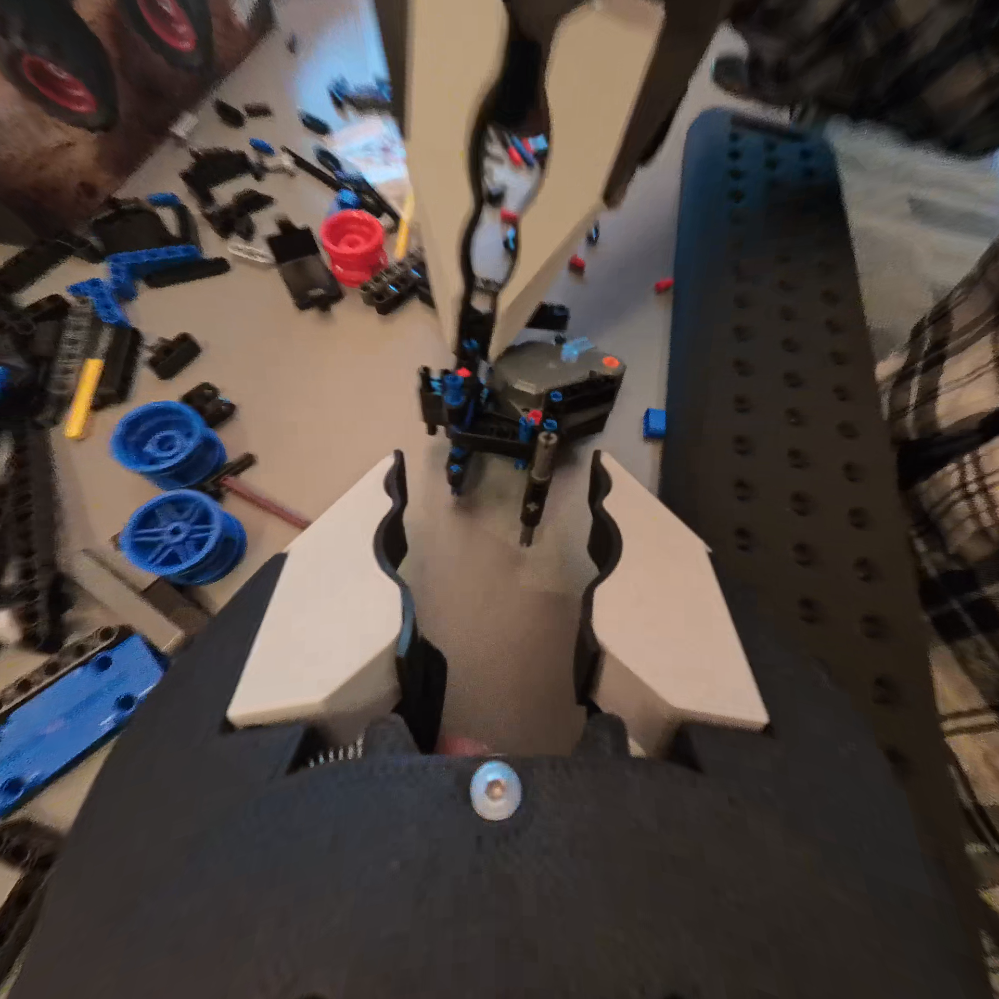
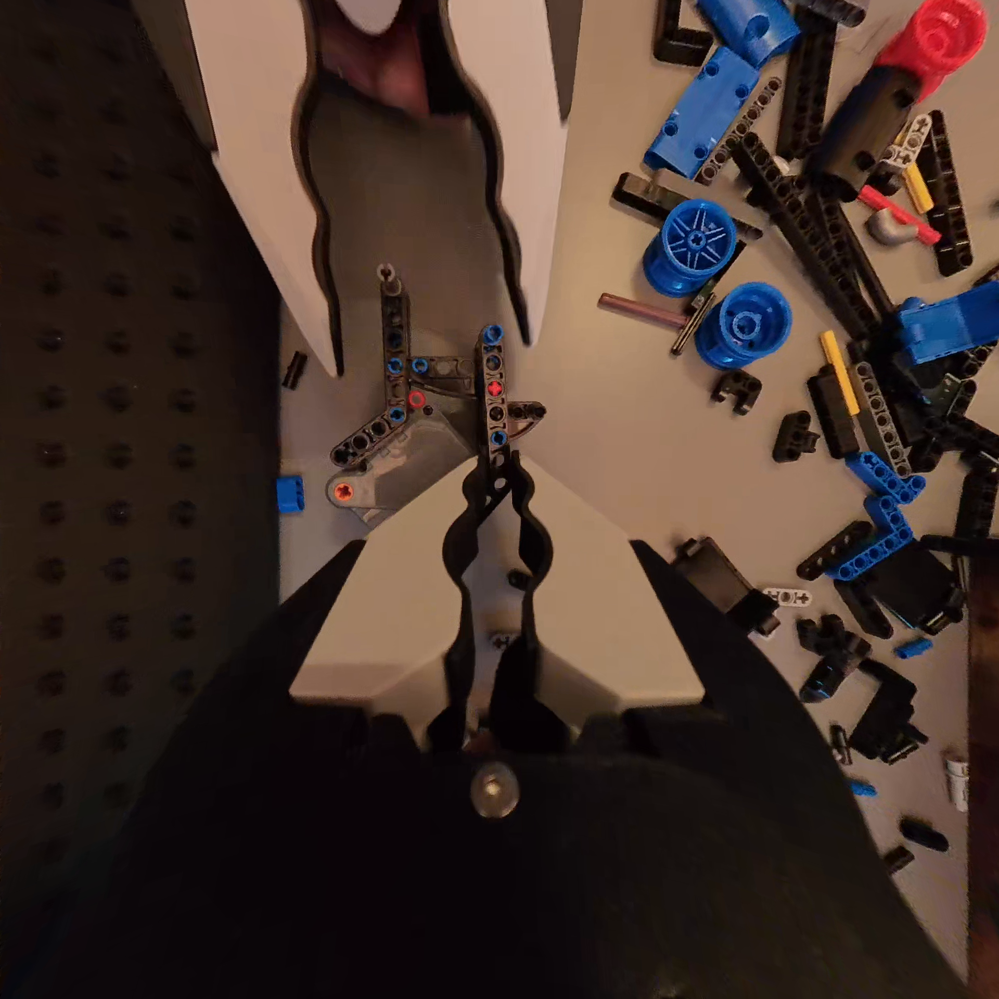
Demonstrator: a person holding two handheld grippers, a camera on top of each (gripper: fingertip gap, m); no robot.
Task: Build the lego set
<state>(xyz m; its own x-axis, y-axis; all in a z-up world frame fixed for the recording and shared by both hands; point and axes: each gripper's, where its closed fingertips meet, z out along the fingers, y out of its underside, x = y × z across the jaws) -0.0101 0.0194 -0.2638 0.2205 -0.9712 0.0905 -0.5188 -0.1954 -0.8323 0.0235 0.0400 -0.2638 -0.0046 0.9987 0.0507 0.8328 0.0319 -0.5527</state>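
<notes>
A partial lego assembly point(image 1: 519, 400) of black beams, blue and red pins and a grey motor block point(image 2: 421, 454) sits on the tan table. My right gripper point(image 2: 500, 465) is shut on the end of one black beam point(image 2: 494, 389) of the assembly. In the left wrist view it comes down from the top point(image 1: 475, 335). My left gripper point(image 1: 496, 465) is open and empty, just short of the assembly; a bent black beam point(image 1: 535, 486) points toward its gap. In the right wrist view the left gripper point(image 2: 432, 351) shows open on the far side of the assembly.
A dark perforated board point(image 1: 784, 378) lies beside the assembly, and shows in the right wrist view point(image 2: 108, 432). Two blue wheels point(image 1: 167, 443) point(image 2: 694, 243), a red wheel point(image 1: 351, 246) and many loose black and blue pieces cover the other side. A small blue piece point(image 1: 654, 423) lies by the board. It is some 6 centimetres from my left tips to the small blue piece point(image 1: 654, 423). Seen from the right wrist view point(image 2: 288, 488) as well.
</notes>
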